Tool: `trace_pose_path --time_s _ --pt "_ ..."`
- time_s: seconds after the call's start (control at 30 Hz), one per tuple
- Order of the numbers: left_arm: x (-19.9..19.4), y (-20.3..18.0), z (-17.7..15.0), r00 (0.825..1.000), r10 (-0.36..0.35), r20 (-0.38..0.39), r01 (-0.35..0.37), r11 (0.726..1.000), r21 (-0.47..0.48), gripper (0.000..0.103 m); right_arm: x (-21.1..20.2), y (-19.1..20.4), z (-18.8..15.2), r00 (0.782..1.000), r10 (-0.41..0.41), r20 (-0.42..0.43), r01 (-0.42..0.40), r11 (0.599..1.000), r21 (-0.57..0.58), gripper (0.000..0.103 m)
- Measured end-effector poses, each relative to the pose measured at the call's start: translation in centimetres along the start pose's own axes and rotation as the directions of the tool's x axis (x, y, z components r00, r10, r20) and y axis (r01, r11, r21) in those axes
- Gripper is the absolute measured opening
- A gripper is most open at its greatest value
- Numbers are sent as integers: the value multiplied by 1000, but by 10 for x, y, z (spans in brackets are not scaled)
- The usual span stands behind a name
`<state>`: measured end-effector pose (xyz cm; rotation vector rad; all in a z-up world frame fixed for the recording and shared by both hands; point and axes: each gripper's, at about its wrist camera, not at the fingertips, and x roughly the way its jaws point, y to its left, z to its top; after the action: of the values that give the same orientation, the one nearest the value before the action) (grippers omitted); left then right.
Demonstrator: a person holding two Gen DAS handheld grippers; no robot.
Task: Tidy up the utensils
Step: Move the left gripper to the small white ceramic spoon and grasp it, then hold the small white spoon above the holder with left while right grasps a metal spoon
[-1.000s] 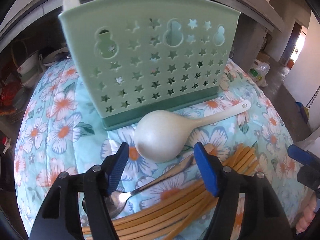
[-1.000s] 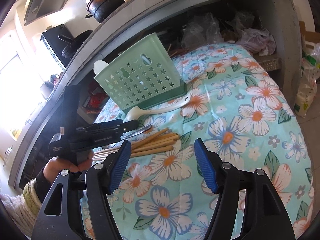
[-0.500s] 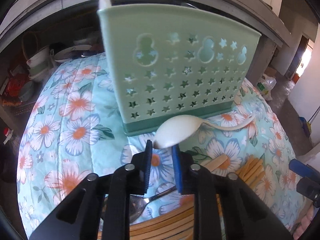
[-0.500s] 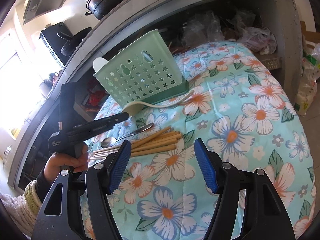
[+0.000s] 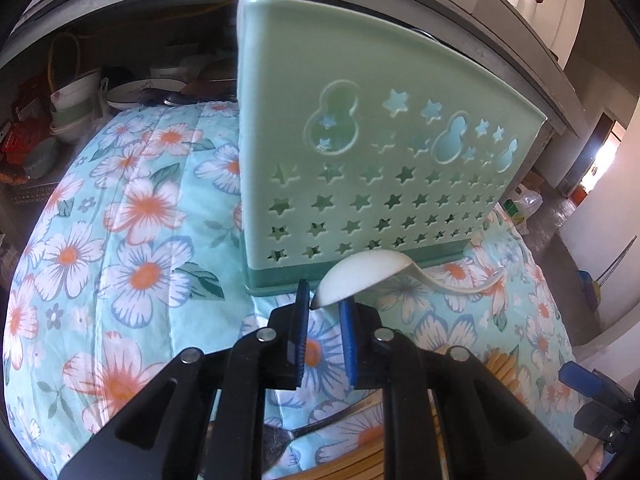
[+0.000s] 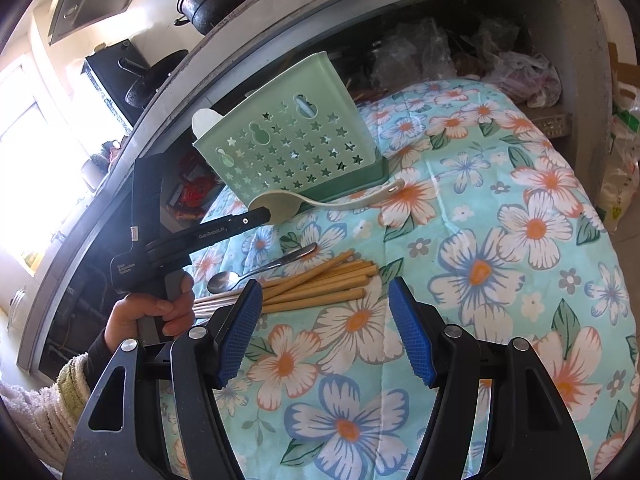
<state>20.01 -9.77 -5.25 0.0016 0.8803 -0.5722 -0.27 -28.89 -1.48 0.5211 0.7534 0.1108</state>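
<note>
The person's hand (image 6: 152, 312) holds the left gripper (image 5: 324, 312), whose blue-padded fingers (image 5: 301, 320) pinch the bowl edge of the cream plastic ladle-shaped spoon (image 5: 360, 276), tipped on edge just before the pale green star-punched plastic utensil holder (image 5: 384, 176) on the floral-clothed worktop (image 6: 520, 280). Further right, the right gripper (image 6: 326, 336) hangs with fingers spread, nothing between them, near the bamboo chopsticks (image 6: 320, 284) and steel spoon (image 6: 256, 270).

Cream ladle (image 5: 356, 276) tilted, bowl pinched, by upright green star-holed caddy (image 5: 384, 184).
</note>
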Motion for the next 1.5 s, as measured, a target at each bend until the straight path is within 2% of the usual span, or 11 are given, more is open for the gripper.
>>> trace_pose_path --time_s 0.03,0.1,0.17,0.3,0.5,0.73,0.93,1.1,1.3,1.5 --pt "1 -2 0 1000 4 3 -4 1000 3 14 0 -1 0 1000 0 0 0 1000 4 63" --pt "-5 -4 0 1000 14 25 -15 1000 14 5 -2 -2 0 1000 1 3 -1 1000 11 63" --pt "-12 -8 0 998 40 39 -41 998 37 3 -3 -3 0 1000 -3 6 3 1000 13 63" --pt "-26 -6 1 998 57 27 -58 998 22 2 -5 -5 0 1000 1 9 -1 1000 18 63" --pt "-13 11 -6 999 -16 -47 11 995 -98 3 -3 -5 -2 1000 14 5 -14 1000 24 63" --pt "9 21 -9 992 -97 -83 76 970 -232 3 -6 -8 -2 1000 15 12 -16 999 34 63" --pt "0 18 -10 992 -123 -40 109 960 -258 2 -12 -9 -2 1000 2 20 -3 1000 29 63" --pt "-42 19 -11 991 -125 40 131 966 -224 2 -17 -1 0 1000 -1 24 1 1000 -1 63" --pt "-109 50 -28 986 -60 153 100 960 -263 2 -15 24 5 1000 10 22 -8 997 -74 63" --pt "-167 105 -56 968 91 235 6 925 -381 2 15 66 19 998 41 -56 -51 981 -187 62"
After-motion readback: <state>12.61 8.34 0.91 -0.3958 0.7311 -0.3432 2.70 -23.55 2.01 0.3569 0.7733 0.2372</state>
